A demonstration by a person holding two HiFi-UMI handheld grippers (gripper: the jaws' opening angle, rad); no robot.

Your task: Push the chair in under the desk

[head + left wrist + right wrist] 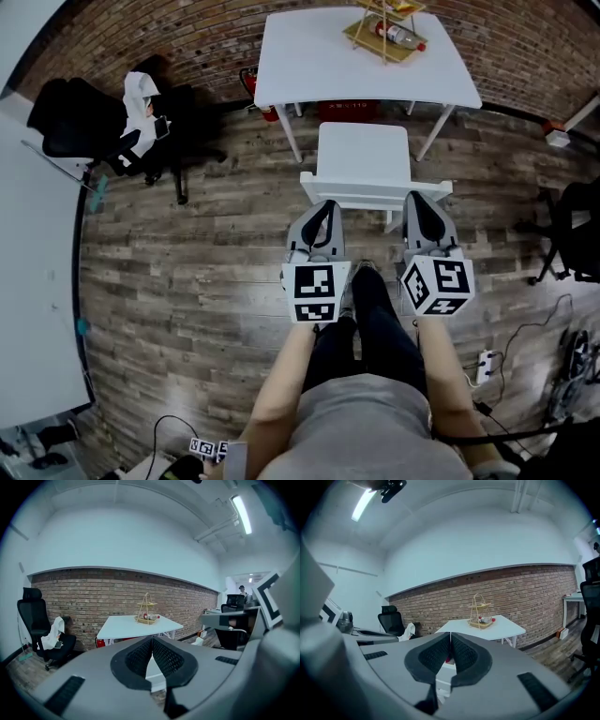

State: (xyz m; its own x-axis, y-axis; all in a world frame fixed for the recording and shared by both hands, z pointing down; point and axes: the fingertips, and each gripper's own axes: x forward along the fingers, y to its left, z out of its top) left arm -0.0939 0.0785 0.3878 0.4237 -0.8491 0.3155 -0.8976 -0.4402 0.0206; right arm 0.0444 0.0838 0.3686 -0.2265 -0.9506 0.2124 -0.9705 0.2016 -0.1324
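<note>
Pointing at the back of the chair, the left tool has its jaws pressed together, empty. The chair stands just before the worktop, not under it. The right tool is likewise closed and empty.

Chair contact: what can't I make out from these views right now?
- Whether the left gripper and right gripper touch the chair back: head view, their own bodies cover the tips.
- Chair legs: head view, mostly under the seat; gripper views, behind the jaws.
- Items in the stand on the desk: too small.
</note>
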